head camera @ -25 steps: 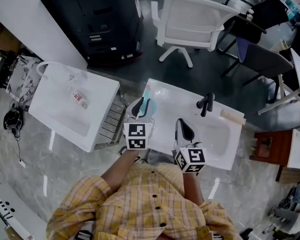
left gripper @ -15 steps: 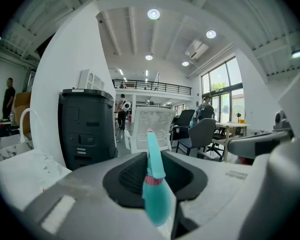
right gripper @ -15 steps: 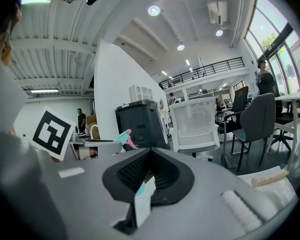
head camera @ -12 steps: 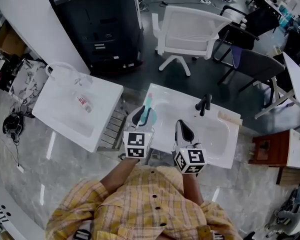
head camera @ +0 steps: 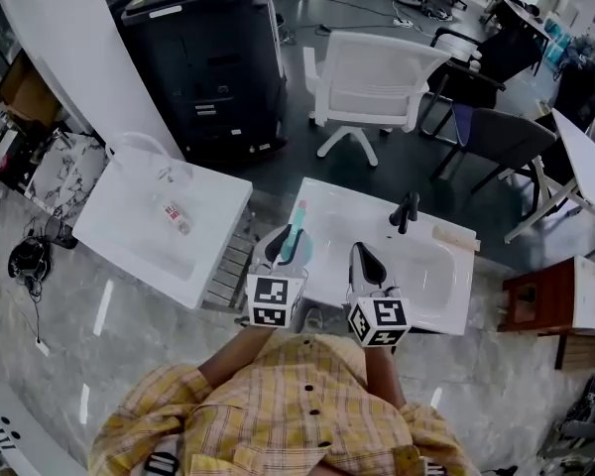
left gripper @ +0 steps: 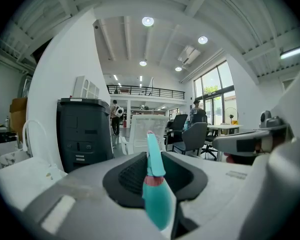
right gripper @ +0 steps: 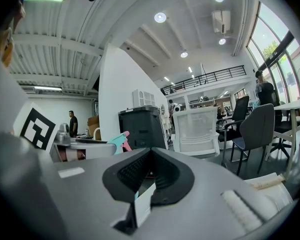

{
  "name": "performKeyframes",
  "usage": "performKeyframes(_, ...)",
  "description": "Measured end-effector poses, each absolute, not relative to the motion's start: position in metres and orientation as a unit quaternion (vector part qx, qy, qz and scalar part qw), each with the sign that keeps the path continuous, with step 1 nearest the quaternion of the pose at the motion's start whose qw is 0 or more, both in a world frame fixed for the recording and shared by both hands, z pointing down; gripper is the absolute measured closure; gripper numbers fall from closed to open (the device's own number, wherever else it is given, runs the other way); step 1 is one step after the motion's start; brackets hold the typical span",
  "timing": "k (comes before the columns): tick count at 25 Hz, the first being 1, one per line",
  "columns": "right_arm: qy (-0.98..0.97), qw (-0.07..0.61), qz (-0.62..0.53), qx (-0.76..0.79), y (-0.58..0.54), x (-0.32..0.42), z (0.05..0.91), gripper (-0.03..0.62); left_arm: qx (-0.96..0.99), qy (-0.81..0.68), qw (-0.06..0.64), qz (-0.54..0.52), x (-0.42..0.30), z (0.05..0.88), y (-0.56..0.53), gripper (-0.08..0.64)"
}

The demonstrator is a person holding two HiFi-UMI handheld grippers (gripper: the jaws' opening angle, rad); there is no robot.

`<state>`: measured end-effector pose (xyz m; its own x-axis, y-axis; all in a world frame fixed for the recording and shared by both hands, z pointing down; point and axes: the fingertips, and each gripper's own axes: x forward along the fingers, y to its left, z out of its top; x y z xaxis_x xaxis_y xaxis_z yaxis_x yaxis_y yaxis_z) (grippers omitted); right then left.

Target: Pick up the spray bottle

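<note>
Being clamped between the jaws of the left gripper point(head camera: 281, 244), the teal spray bottle point(head camera: 296, 226) is seen at the centre of the head view, over the left edge of the white sink point(head camera: 438, 278). Just right of it, the right gripper point(head camera: 365, 259) is closed on nothing.

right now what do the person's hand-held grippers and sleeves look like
Both the left hand-held gripper and the right hand-held gripper have light grey bodies, black ribbed jaw pads and a white cube with black square markers. The person wears a yellow plaid buttoned shirt.
</note>
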<state>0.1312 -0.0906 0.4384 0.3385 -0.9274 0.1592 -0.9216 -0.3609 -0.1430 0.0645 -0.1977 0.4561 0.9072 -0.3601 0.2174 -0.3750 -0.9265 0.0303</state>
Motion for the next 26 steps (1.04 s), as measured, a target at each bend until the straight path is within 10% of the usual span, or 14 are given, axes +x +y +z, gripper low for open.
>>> performKeyframes(26, 0.543, 0.000, -0.097, -0.834, -0.073, 0.139, 0.429, 0.594, 0.983, -0.159, 0.019, 0.094, 0.067, 0.447, -0.178, 0.474)
